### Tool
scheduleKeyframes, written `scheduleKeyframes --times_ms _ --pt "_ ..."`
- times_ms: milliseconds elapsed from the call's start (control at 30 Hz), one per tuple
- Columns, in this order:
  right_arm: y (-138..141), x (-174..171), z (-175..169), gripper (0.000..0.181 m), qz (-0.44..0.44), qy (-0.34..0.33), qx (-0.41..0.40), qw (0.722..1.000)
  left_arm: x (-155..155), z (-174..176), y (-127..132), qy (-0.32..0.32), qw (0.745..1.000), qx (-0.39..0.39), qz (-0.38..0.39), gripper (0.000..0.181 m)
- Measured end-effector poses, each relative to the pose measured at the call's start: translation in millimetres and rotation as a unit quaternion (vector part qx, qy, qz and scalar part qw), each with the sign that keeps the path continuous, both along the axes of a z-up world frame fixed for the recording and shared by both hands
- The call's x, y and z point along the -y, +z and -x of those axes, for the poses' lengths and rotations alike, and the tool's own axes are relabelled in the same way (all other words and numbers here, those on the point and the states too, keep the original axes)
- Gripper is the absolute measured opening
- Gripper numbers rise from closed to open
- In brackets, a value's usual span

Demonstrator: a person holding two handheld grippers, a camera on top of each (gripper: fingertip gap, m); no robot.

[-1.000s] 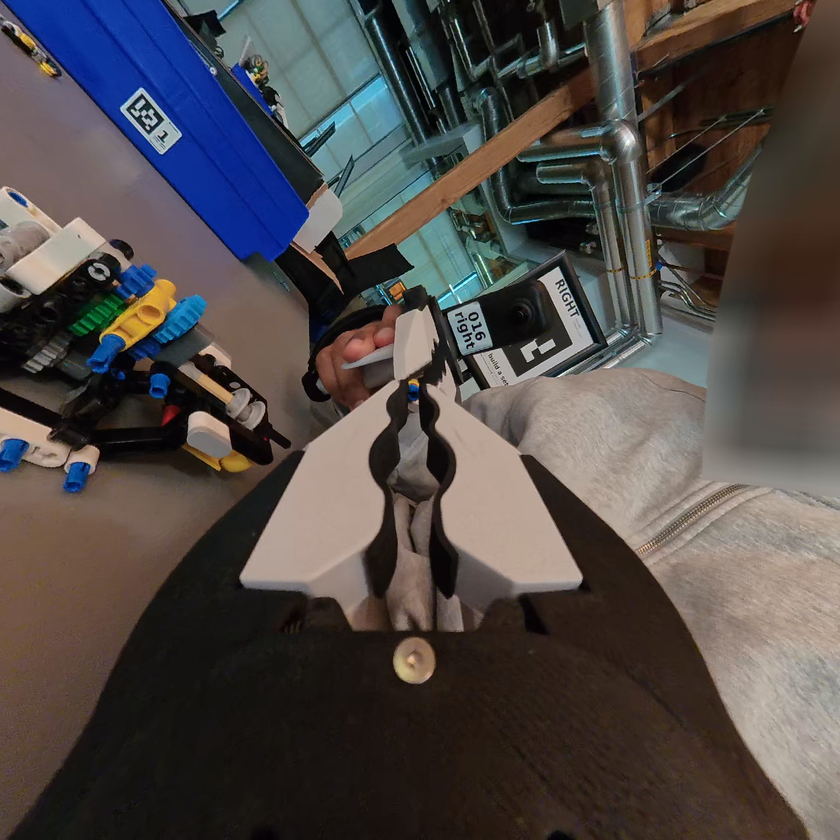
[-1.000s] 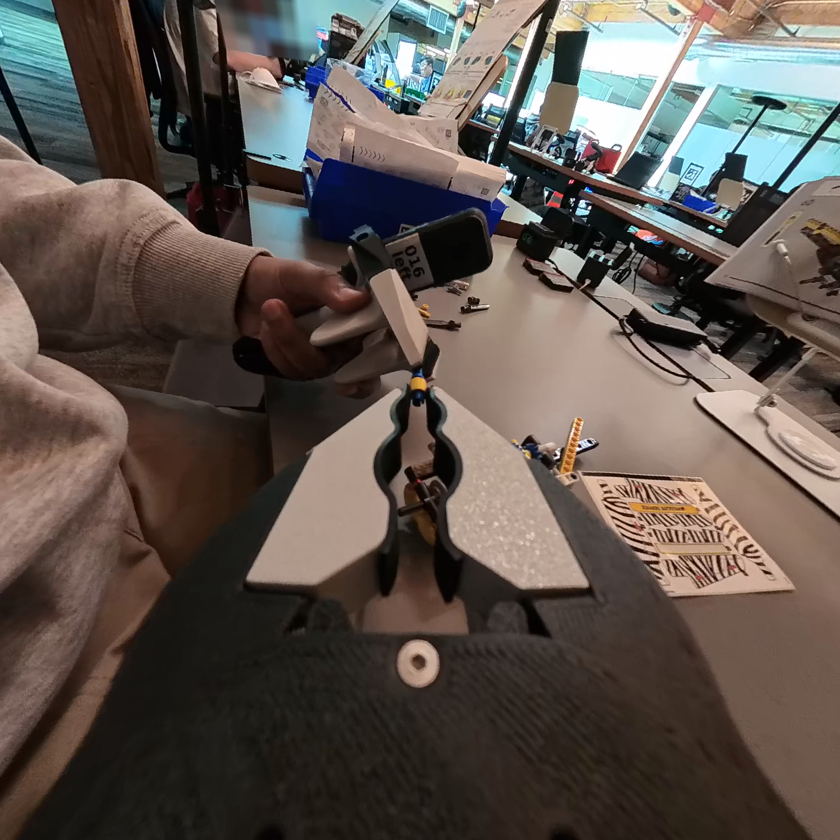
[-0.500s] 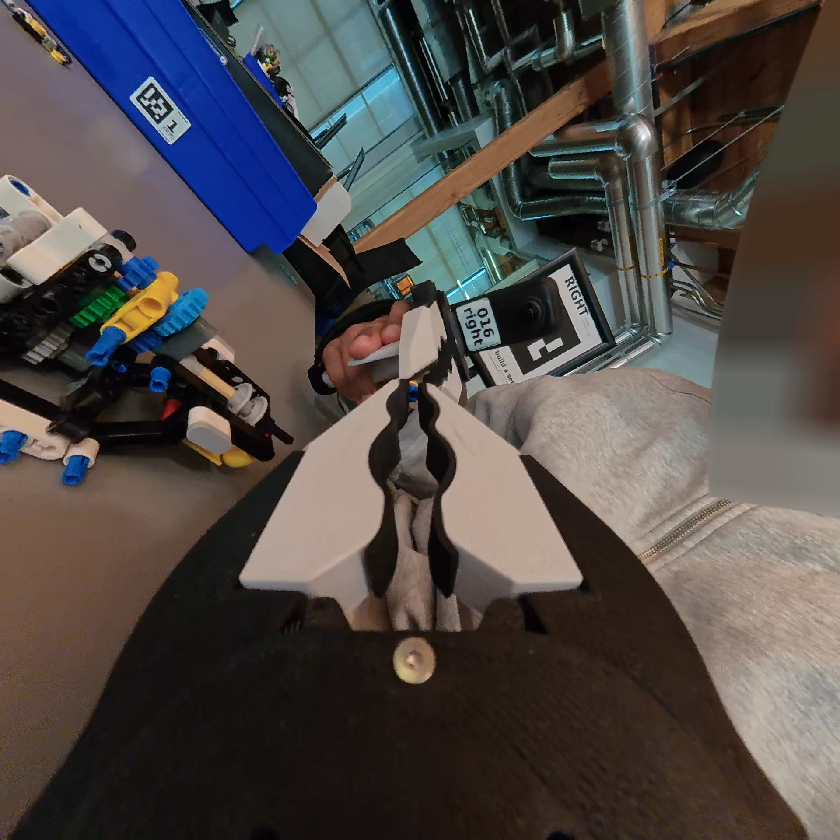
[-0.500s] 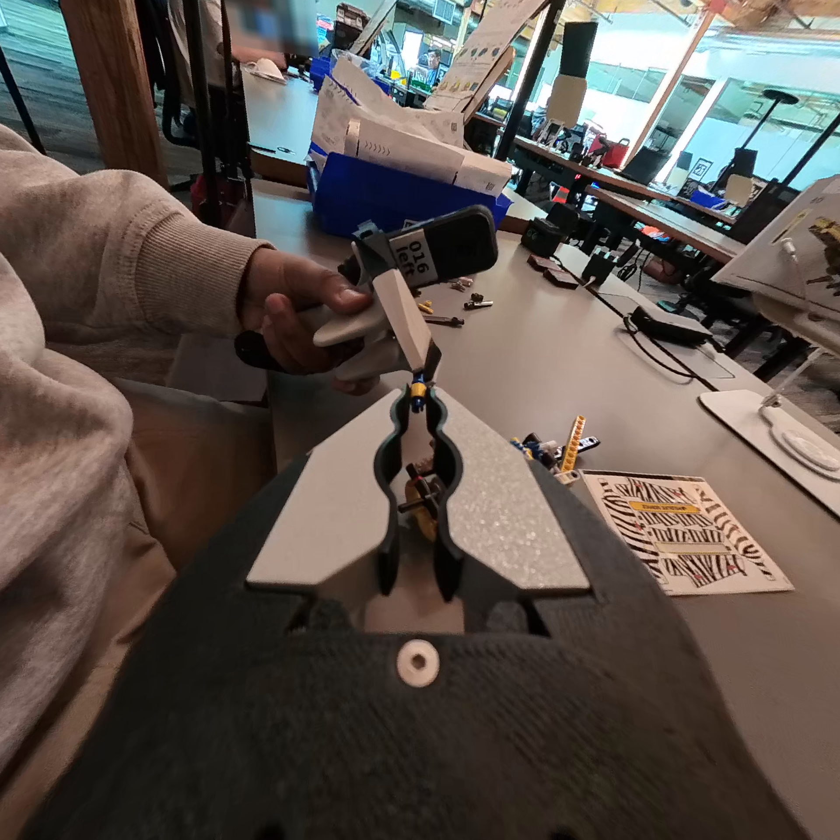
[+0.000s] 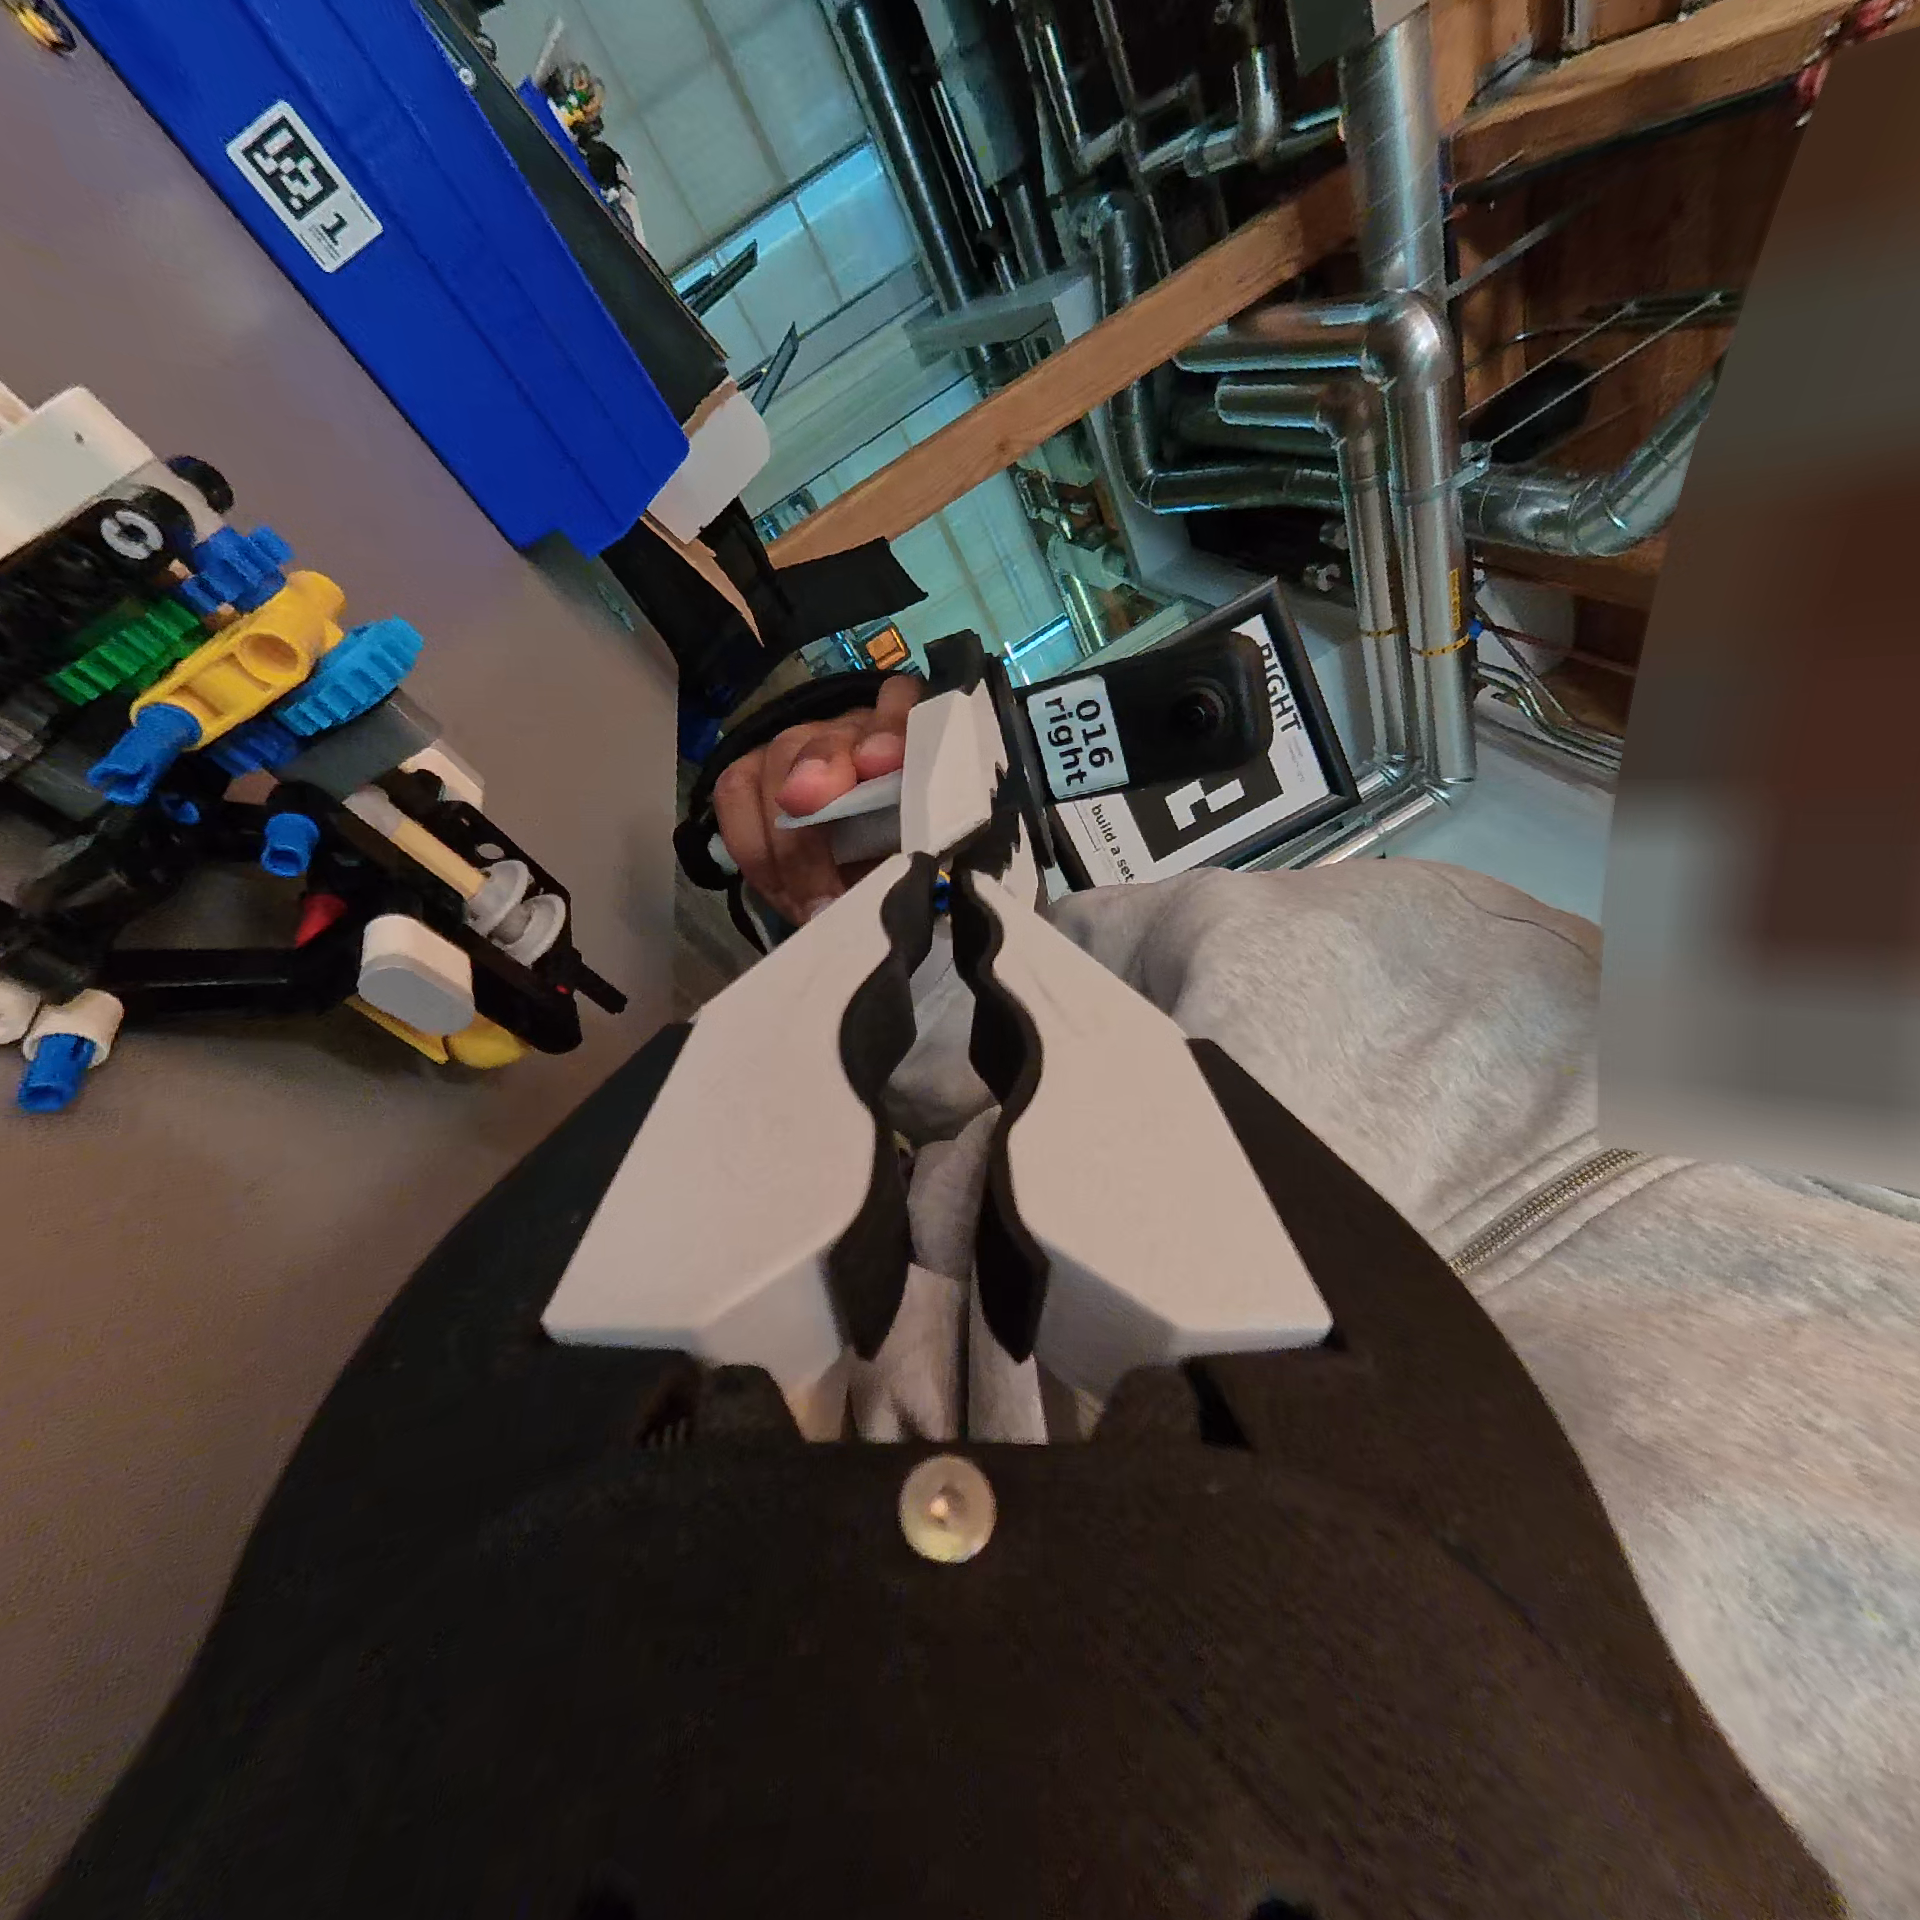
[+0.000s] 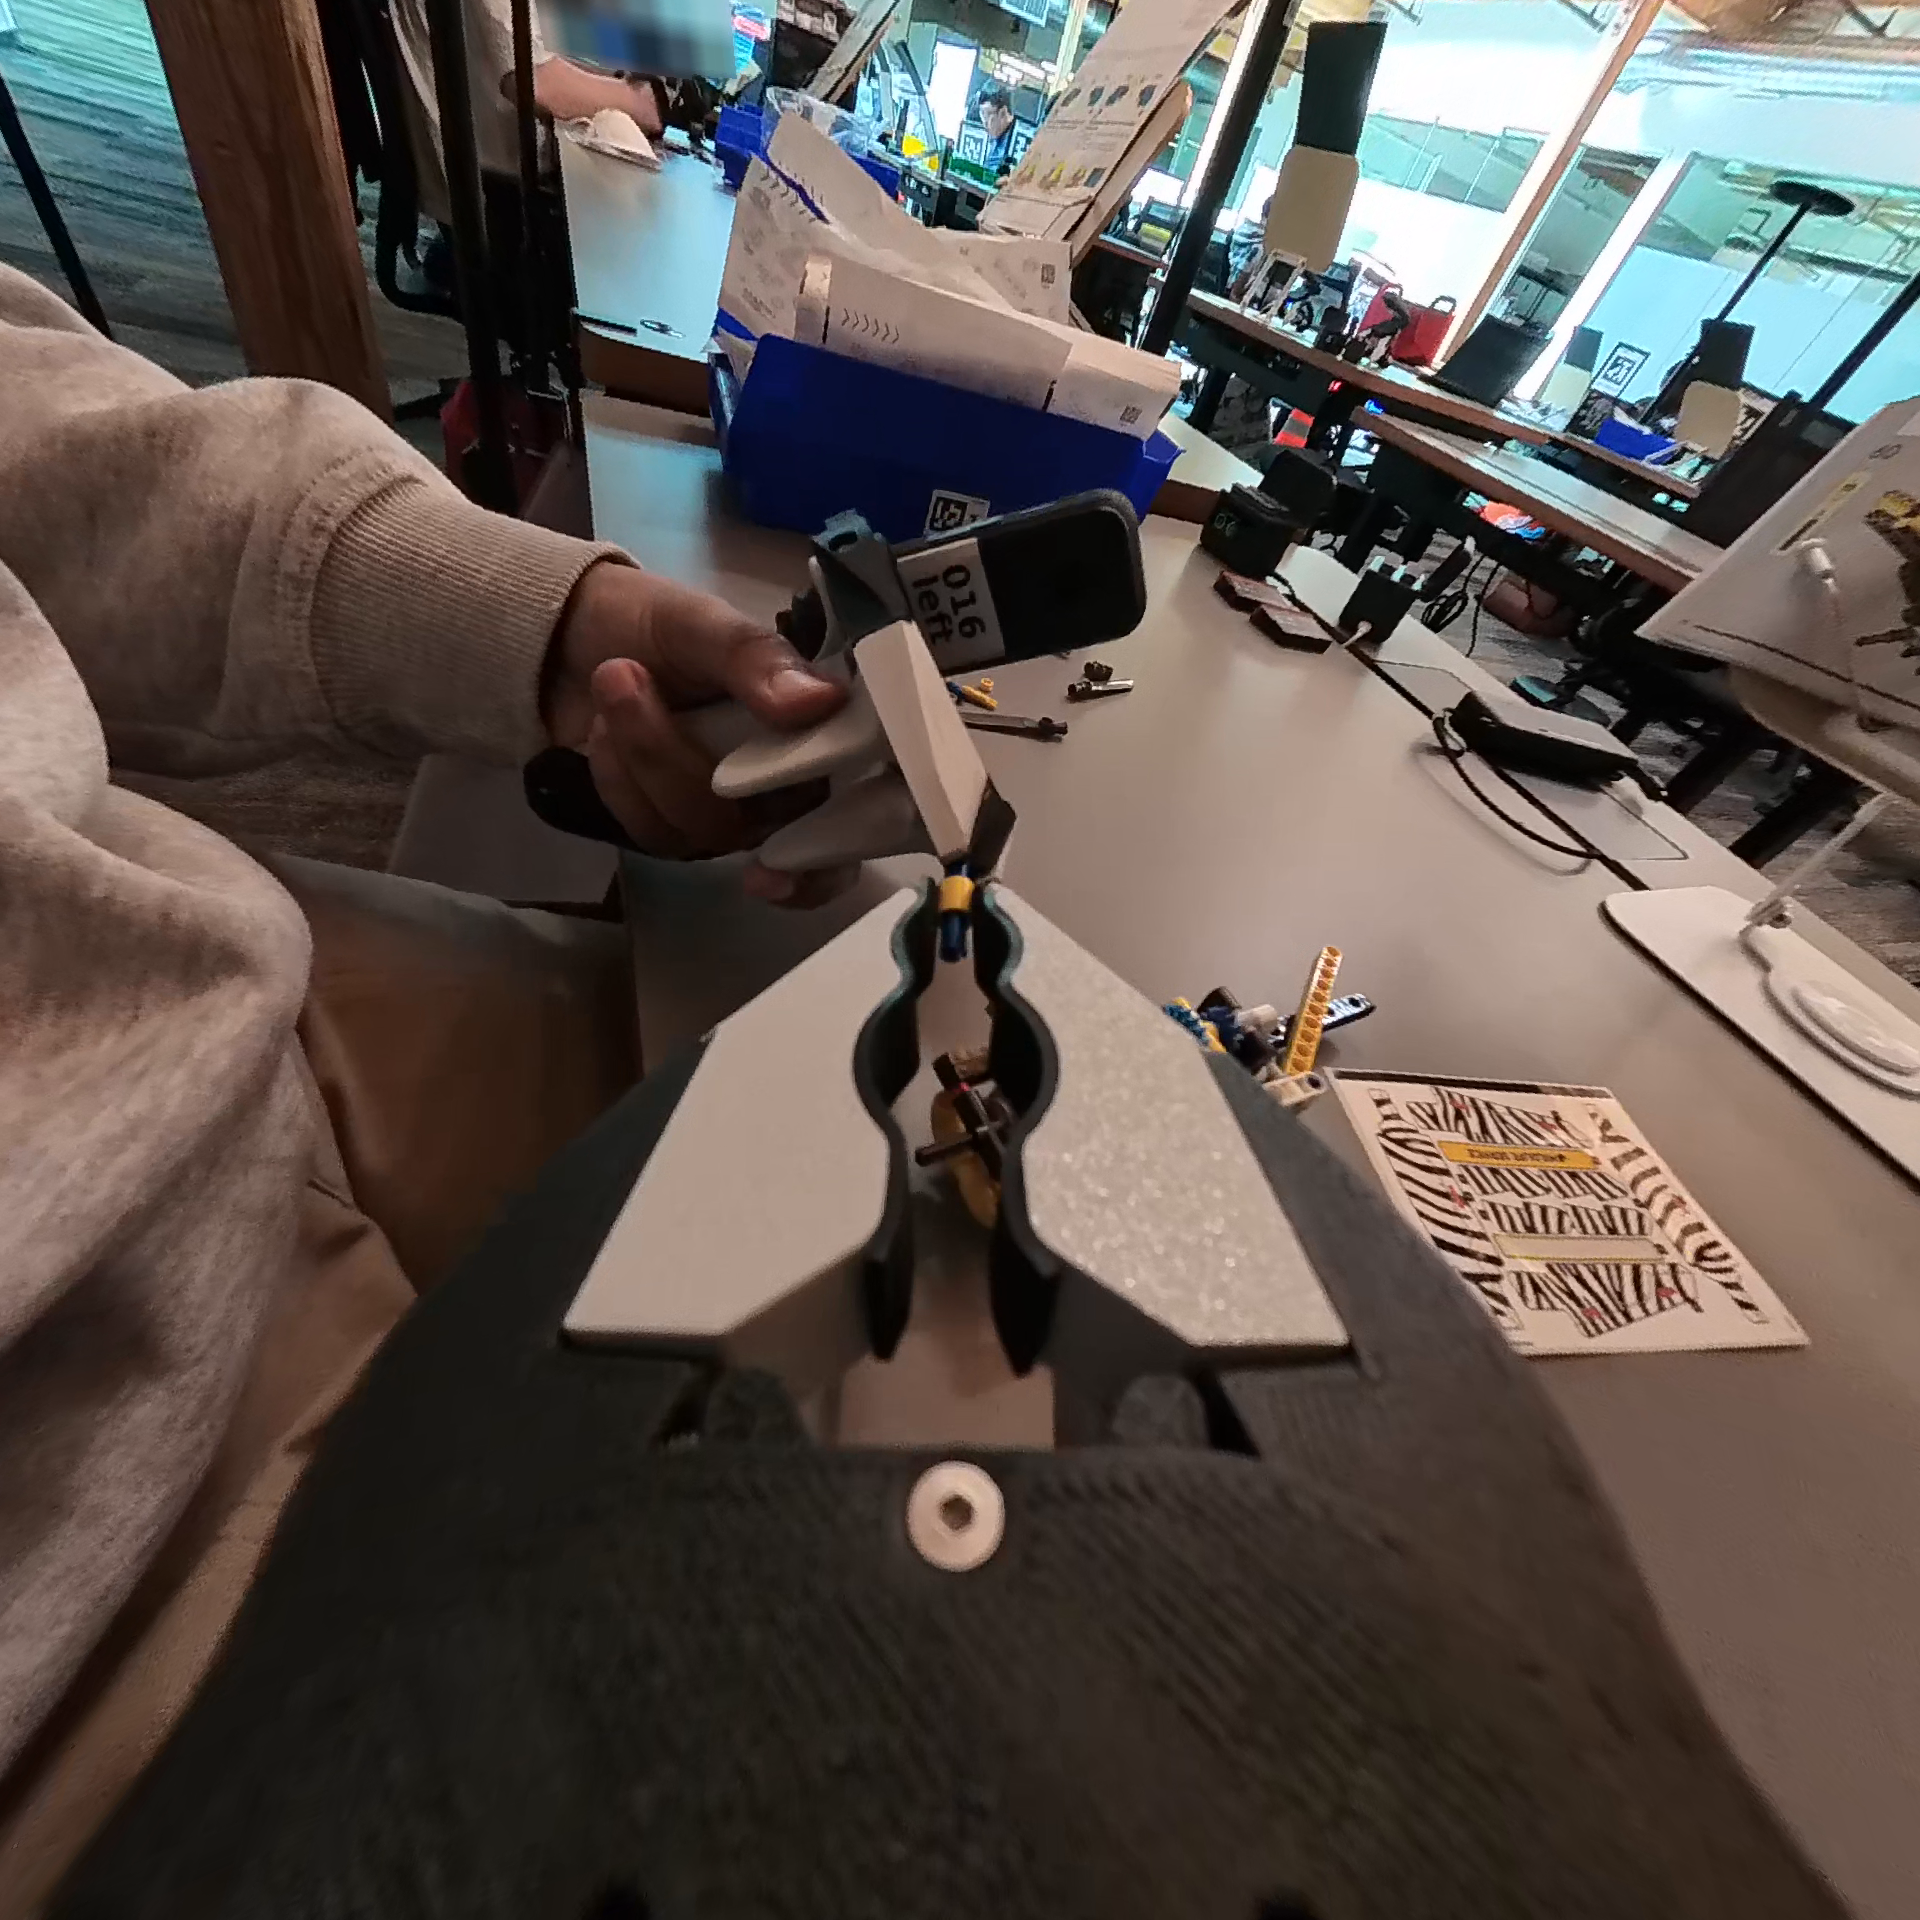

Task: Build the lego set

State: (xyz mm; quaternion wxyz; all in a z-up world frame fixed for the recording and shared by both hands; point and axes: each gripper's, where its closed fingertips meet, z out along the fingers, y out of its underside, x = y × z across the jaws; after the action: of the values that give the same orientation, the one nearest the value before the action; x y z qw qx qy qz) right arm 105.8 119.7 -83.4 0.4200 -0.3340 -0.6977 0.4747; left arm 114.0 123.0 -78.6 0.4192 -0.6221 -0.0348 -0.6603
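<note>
My left gripper [image 5: 940, 881] and right gripper [image 6: 956, 914] meet tip to tip in the air in front of the person's chest. A small yellow-and-blue pin piece [image 6: 954, 902] is pinched between them. The right gripper is shut on its lower end and the left gripper [image 6: 977, 831] on its upper end. In the left wrist view only a blue speck of the piece [image 5: 943, 891] shows, just below the right gripper [image 5: 956, 821]. The partly built lego model [image 5: 260, 790], black with yellow, blue, green and white parts, lies on the grey table [image 5: 208, 1299] to the left.
A blue bin [image 6: 935, 447] full of papers stands at the table's back, and also shows in the left wrist view [image 5: 436, 270]. Loose lego pieces [image 6: 1268, 1023] and a zebra-striped sticker sheet [image 6: 1558, 1216] lie to the right. An instruction booklet on a stand [image 6: 1818, 582] stands at far right. The tips of both grippers are at nearly the same place.
Both grippers stay tip to tip on the small piece. The views have drifted only slightly; the model sits a little farther left in the left wrist view.
</note>
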Motion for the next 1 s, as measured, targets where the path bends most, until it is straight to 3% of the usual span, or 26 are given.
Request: scheduleKeyframes --times_ms 433,633,700,767,933,1000 --pt "-5 1 2 0.005 0.012 0.011 -0.015 1.000 -1 1 4 0.022 0.998 -0.025 -0.048 0.014" --pt "-7 -2 4 0.005 0.016 -0.003 -0.016 1.000 -7 10 3 0.067 0.994 -0.058 -0.069 0.014" --pt "-6 -5 4 0.005 0.018 -0.011 -0.019 1.000 -14 17 2 0.102 0.989 -0.084 -0.072 0.026" --pt "-5 -10 3 0.005 0.025 -0.021 -0.023 0.999 -21 29 -2 0.157 0.974 -0.139 -0.081 0.028" --pt "1 -25 3 0.005 0.049 -0.049 -0.033 0.997 -27 57 0 0.280 0.907 -0.292 -0.115 0.032" --pt "1 -29 5 0.005 0.062 -0.057 -0.032 0.996 -26 67 3 0.324 0.879 -0.328 -0.123 0.019"
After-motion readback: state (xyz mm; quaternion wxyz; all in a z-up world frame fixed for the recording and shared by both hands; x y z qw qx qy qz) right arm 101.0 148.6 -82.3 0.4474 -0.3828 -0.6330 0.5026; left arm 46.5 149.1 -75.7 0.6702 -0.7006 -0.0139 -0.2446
